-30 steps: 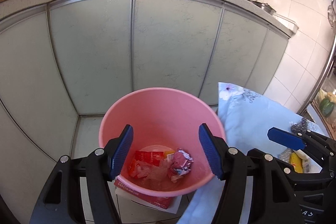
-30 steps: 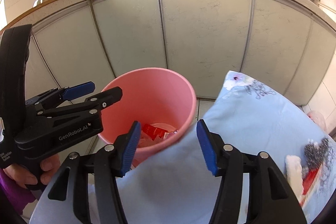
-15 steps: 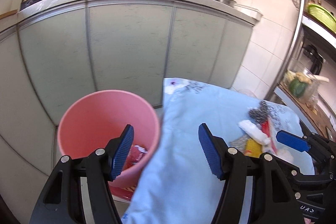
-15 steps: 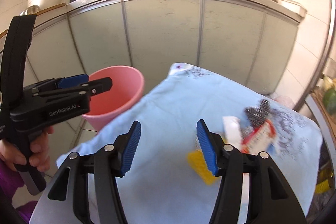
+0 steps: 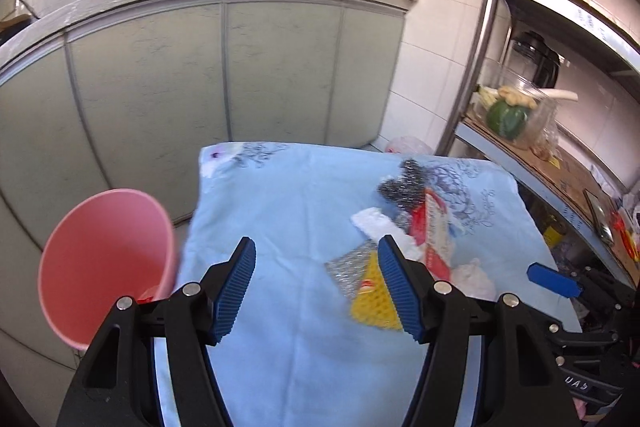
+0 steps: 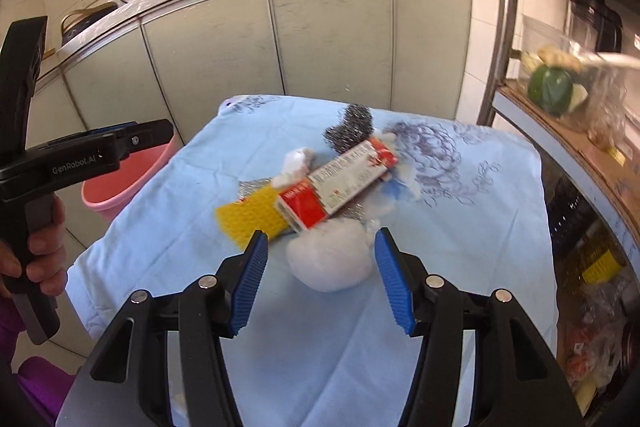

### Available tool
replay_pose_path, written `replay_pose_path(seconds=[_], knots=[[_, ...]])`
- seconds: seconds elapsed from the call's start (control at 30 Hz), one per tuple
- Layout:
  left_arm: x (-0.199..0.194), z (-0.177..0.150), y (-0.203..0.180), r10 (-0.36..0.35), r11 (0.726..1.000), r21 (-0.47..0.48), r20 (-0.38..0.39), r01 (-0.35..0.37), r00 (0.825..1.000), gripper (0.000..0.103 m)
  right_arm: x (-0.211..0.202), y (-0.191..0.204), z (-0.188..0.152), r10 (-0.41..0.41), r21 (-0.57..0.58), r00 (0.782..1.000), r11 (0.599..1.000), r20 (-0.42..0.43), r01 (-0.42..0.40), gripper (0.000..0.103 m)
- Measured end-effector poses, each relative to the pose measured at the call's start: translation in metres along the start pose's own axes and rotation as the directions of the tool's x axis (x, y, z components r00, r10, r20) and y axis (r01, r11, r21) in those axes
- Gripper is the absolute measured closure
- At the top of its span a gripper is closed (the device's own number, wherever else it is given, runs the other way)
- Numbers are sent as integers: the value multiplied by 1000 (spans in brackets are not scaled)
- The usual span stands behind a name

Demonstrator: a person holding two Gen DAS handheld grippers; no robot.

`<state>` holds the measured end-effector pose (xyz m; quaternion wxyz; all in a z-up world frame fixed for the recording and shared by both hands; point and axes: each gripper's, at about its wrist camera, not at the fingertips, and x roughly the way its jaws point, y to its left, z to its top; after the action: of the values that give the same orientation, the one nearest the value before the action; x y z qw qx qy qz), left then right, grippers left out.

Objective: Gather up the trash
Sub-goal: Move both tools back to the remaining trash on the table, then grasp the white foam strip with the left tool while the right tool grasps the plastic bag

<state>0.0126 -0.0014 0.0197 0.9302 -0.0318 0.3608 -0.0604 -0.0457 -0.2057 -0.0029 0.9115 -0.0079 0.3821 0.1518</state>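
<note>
In the left wrist view, the left gripper is hovering at lower centre with its jaws spread wide and nothing between them. The pink bin is sitting at the lower left, just beside the edge of the blue cloth; only a sliver of red is showing inside it, so how much it is holding cannot be told. The trash is lying right of centre: a yellow sponge, a steel scourer, a red and white box and white wads.

In the right wrist view, the right gripper is pointing at the heap from the lower centre, jaws gaping and holding nothing, with a white tissue ball lying between its fingertips but not being pinched. The box, sponge and scourer are lying just beyond, overlapping.

Judging by this, most of the collecting is still waiting: every piece on the cloth is needing a trip to the bin.
</note>
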Motion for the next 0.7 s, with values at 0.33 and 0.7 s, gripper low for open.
replay_pose_path(seconds=[0.33,0.7], knots=[[61,17,-30,-89,996,-40,-160,84,983,53,19,-13,-9,44,26,998,999,-35,-43,46],[128,31,-46,-127,988,-128,-353,86,927,57,31,-17,-7,94,46,994,995,-54,-92,46]])
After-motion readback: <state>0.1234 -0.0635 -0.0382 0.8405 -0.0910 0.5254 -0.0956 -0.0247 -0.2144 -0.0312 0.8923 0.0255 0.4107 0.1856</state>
